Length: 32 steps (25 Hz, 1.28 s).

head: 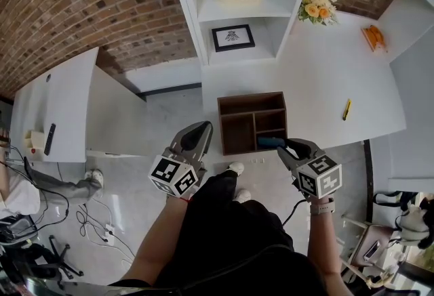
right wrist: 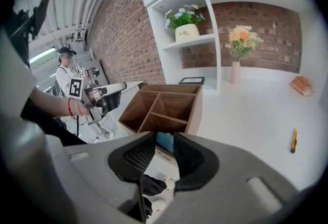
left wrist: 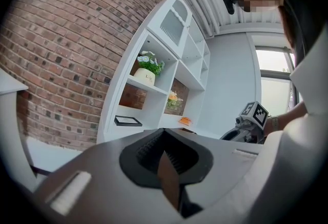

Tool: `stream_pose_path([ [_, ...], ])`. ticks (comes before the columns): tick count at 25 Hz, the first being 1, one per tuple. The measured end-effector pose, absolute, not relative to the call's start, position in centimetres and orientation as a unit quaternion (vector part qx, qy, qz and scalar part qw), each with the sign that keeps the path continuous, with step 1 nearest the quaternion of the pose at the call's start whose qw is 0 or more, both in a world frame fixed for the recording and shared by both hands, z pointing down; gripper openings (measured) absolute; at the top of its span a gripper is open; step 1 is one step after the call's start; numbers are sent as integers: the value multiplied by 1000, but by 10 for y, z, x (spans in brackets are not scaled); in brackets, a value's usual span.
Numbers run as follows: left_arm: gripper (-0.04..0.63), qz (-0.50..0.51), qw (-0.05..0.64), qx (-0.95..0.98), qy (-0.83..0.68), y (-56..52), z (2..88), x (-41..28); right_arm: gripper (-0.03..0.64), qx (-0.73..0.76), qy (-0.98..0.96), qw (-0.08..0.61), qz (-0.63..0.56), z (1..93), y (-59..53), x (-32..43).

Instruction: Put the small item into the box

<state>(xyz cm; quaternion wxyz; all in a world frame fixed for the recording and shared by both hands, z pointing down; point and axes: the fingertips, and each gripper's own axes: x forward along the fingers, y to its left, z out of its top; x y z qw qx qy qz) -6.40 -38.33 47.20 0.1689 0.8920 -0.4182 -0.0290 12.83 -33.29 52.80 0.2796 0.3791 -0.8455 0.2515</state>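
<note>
1. Task not finished: the small blue item (right wrist: 165,141) is not yet in the wooden box (head: 251,97), which stands at the near edge of the white table (head: 325,78). Its compartments show nothing inside
2. Right gripper (head: 285,145) is grasping the item, which fills the gap between the jaws near their tips. The pads look pressed to both its sides
3. In the head view the item hangs at the box's near edge, by the near right compartment. In the right gripper view it sits nearer and lower than the box mouth, so I judge it short of the opening
4. Left gripper (head: 203,129) is clenched on nothing, off the box's near left corner
5. Left to do, by my reading: carry the item over a compartment, then let go
</note>
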Motion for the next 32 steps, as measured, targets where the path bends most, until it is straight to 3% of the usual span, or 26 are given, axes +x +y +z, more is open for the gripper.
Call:
stream_pose_path([
  [8, 3, -31, 155, 897, -413, -372, 462, -56, 102, 404, -864, 212, 212, 503, -336, 125],
  [15, 3, -30, 137, 895, -424, -361, 452, -58, 3, 433, -876, 153, 147, 471, -340, 121],
  [23, 3, -34, 115, 893, -434, -356, 441, -62, 3, 461, -877, 106, 89, 442, -341, 121],
  [32, 3, -42, 102, 893, -436, -358, 430, -65, 3, 472, -875, 100, 50, 424, -343, 120],
])
